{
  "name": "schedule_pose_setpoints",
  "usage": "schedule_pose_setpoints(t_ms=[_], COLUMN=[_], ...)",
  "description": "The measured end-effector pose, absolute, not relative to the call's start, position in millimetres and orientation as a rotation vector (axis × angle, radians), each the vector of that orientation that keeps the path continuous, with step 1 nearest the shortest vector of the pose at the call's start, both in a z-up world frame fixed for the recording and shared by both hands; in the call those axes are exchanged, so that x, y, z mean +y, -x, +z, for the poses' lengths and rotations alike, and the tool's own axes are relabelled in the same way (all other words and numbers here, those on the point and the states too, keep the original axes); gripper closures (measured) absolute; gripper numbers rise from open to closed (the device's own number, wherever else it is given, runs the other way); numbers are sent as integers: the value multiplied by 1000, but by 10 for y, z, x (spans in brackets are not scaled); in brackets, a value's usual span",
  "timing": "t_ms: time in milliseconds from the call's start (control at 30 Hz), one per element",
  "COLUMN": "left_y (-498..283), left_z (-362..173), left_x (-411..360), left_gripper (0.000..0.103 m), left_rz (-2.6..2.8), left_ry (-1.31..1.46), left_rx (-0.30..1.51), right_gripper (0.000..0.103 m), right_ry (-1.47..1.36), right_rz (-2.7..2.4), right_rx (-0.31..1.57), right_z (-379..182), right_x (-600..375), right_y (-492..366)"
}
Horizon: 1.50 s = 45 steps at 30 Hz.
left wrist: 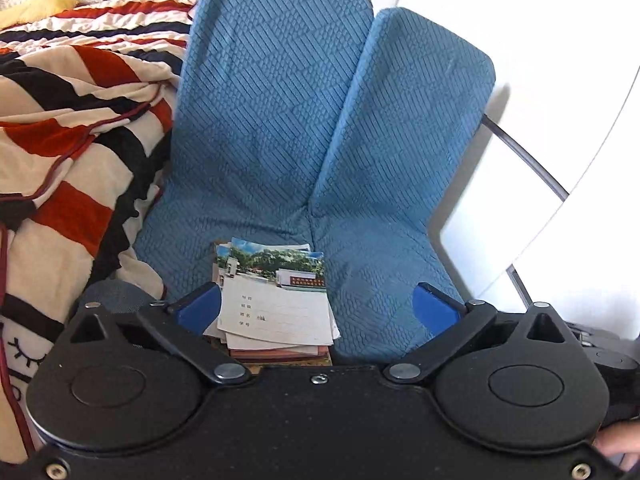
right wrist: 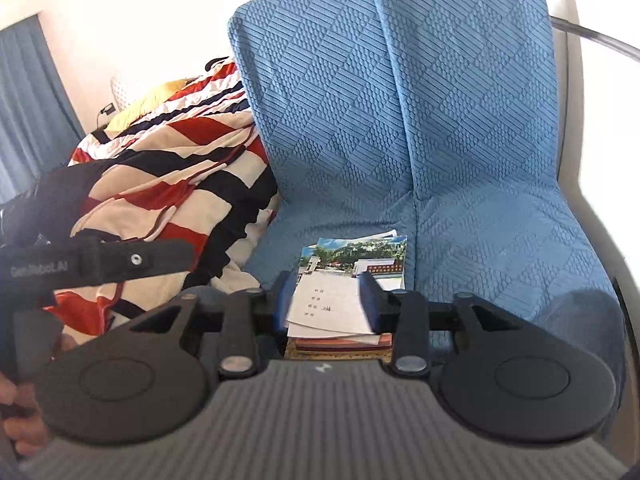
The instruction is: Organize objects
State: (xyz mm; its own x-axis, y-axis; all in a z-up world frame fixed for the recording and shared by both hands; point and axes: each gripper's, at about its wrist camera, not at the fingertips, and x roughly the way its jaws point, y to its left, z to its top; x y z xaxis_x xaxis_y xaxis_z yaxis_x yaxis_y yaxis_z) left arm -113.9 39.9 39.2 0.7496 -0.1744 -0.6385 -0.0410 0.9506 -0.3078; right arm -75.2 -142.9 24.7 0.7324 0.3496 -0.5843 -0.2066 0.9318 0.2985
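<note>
A stack of booklets [left wrist: 276,304] lies on the blue sofa seat [left wrist: 380,280], topped by a thin exercise book with a photo of a building and trees. My left gripper [left wrist: 318,300] hovers over it with jaws spread wide; the stack lies near its left finger [left wrist: 200,308], untouched. In the right wrist view the same stack [right wrist: 340,304] shows between the fingers of my right gripper [right wrist: 326,296]. Those jaws stand partly apart, and the right finger [right wrist: 372,300] overlaps the top sheet without gripping it. The left gripper's black body [right wrist: 132,260] shows at the left.
Two blue quilted back cushions [left wrist: 272,100] [left wrist: 412,120] lean behind the seat. A red, black and cream striped blanket [left wrist: 80,120] is heaped on the left. A white wall and a thin dark rod [left wrist: 524,152] are on the right. A blue curtain [right wrist: 28,100] hangs far left.
</note>
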Motion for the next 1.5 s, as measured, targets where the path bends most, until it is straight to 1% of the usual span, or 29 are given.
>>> schedule_pose_setpoints(t_ms=[33, 167, 200, 233, 267, 300, 333, 700, 1500], left_y=[1158, 1184, 1190, 1196, 1199, 1210, 1213, 1181, 1157], left_z=[390, 381, 381, 383, 379, 372, 364, 283, 202], left_x=[399, 412, 405, 396, 390, 376, 366, 360, 332], left_gripper=[1, 1, 1, 1, 1, 1, 1, 1, 1], left_rz=[-69, -67, -65, -62, -59, -53, -50, -53, -45], left_ry=[319, 336, 335, 334, 334, 335, 332, 317, 297], left_rx=[720, 718, 716, 715, 717, 717, 719, 749, 741], right_gripper=[54, 54, 53, 49, 35, 18, 14, 14, 14], right_ry=[-224, -221, -216, -212, -212, -212, -209, -198, -189], right_rz=[306, 296, 293, 285, 275, 272, 274, 226, 219], right_rx=[680, 671, 672, 675, 676, 673, 673, 695, 718], right_z=[242, 205, 191, 181, 173, 166, 161, 101, 32], right_x=[-1438, -1457, -1453, -1452, -1458, -1461, -1467, -1491, -1453], right_y=[764, 799, 804, 801, 799, 807, 816, 806, 763])
